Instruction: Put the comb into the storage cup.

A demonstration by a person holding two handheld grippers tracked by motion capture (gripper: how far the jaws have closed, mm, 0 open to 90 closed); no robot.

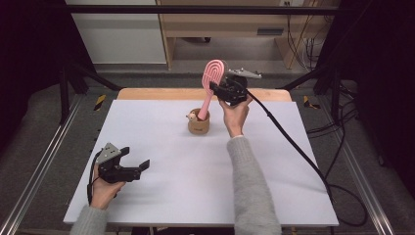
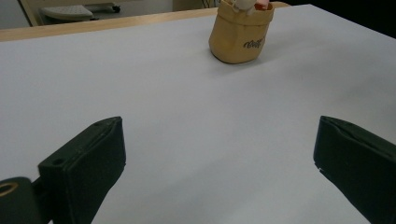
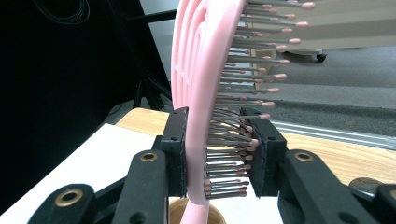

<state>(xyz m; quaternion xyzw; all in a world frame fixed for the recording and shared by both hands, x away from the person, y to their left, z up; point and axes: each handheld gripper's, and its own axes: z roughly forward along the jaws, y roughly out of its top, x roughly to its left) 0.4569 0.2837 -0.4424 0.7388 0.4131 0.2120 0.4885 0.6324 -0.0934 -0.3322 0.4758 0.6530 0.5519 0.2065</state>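
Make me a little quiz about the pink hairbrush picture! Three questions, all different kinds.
1. True or false: the right gripper is shut on the hairbrush.
2. Where does the brush handle's lower end sit? A) in the tan pot B) flat on the table C) on the floor
3. Fill in: the left gripper's jaws stand ____.

Key: 1 true; 2 A; 3 open

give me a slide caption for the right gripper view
Right gripper clamps the pink hairbrush by its bristled head, handle pointing down into the tan cup.
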